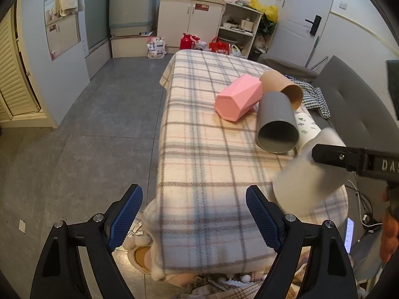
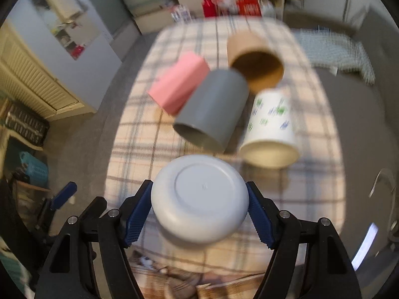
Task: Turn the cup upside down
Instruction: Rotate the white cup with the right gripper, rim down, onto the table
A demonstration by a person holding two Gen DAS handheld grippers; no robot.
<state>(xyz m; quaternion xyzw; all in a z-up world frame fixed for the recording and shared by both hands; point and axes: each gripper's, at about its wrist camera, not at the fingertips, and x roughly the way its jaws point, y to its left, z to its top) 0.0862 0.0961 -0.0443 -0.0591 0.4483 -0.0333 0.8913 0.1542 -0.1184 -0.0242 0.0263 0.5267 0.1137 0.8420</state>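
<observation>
My right gripper (image 2: 199,208) clamps the plain white plastic cup (image 2: 199,199), base toward camera, axis along fingers; left gripper (image 1: 193,214) wide, empty.

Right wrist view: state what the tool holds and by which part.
The right tool grips the white cup by its side wall near the base, bottom facing the camera.

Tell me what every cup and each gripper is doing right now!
White cup: gripped, lifted off the table, base facing the right wrist camera.
Right gripper: shut on the white cup.
Left gripper: open, holding nothing.
Grey cup: lying on its side.
Pink cup: lying on its side.
Brown cup: lying on its side.
Patterned paper cup: lying on its side.
Plaid cloth: spread over the table.
</observation>
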